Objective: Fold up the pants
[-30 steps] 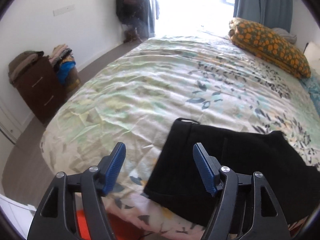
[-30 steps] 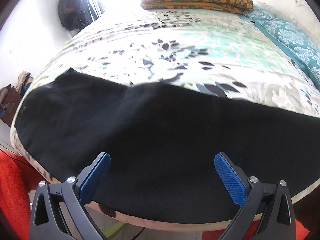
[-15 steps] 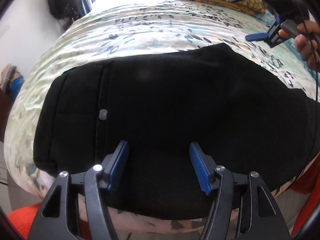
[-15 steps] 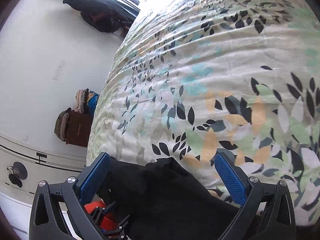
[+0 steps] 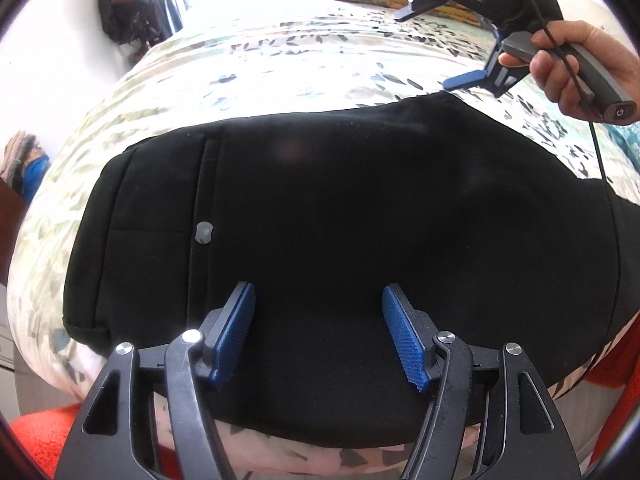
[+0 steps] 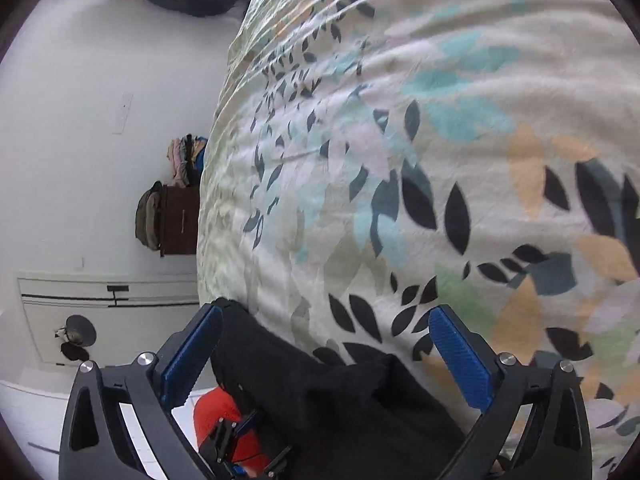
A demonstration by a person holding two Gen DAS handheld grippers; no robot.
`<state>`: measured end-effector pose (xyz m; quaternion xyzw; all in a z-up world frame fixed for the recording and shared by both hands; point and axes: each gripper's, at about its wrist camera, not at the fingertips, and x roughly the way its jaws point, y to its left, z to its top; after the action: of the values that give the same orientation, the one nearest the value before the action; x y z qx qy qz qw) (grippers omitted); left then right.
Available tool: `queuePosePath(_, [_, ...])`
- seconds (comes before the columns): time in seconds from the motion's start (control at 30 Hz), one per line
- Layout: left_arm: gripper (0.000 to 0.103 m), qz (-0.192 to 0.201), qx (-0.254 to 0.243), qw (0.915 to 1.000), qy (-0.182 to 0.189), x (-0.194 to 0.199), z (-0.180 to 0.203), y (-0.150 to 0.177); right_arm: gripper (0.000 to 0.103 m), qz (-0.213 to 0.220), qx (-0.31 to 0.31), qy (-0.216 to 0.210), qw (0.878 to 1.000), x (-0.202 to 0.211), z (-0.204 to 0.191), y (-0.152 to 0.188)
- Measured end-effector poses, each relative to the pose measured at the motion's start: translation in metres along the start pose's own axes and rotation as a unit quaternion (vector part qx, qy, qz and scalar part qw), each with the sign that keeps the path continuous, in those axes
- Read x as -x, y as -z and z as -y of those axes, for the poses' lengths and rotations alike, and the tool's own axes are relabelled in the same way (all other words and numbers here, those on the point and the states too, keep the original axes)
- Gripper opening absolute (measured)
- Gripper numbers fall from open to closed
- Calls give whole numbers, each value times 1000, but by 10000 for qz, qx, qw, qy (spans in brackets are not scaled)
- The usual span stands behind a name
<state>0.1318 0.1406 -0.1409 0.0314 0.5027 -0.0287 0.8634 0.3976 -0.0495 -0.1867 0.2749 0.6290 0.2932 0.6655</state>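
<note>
Flat along the bed's (image 5: 280,60) near edge lie the black pants (image 5: 340,216). Over them the left gripper (image 5: 318,320) hovers, jaws parted and just widening, gripping nothing. At their far edge the right gripper (image 6: 324,354) stands wide open, cloth between its jaws, unpinched.

The black cloth pants (image 5: 340,208) look matt and smooth, with a dull grey button (image 5: 204,233) on the seam. Under them the leaf-printed cotton bedspread (image 6: 420,140) is soft and finely wrinkled. The left gripper (image 5: 318,332) has matt black plastic arms, ribbed blue rubbery pads (image 5: 402,338) and shiny metal rivets (image 5: 191,336).
</note>
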Motion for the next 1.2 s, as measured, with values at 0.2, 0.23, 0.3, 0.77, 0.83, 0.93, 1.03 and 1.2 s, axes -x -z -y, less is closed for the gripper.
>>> queuePosePath(0.2, [70,543,162,9982,215,36,9,-7,103,1110,1143,1813,9705,99,-19,58])
queuePosePath(0.23, [74,672,84,9973,295,42,16,-8,103,1243,1334,2254,9571,115,-19,81])
queuePosePath(0.3, [77,803,-152,9955,488,47,34,-8,103,1512,1495,2953,9314,146,-3,133])
queuePosePath(0.77, [80,254,-287,9989,254,34,75,5,103,2281,651,3974,8865,190,106,325])
queuePosePath(0.83, [80,281,-406,9983,319,36,90,6,103,2454,778,3964,8813,195,100,326])
queuePosePath(0.93, [80,255,-721,9966,310,29,112,11,103,2291,656,3943,8875,186,108,320])
queuePosePath(1.03, [81,33,-873,9961,96,11,119,19,103,2207,561,3921,8913,179,117,318])
queuePosePath(1.2, [91,115,-779,9967,173,7,113,22,103,2125,540,3854,8963,174,129,320])
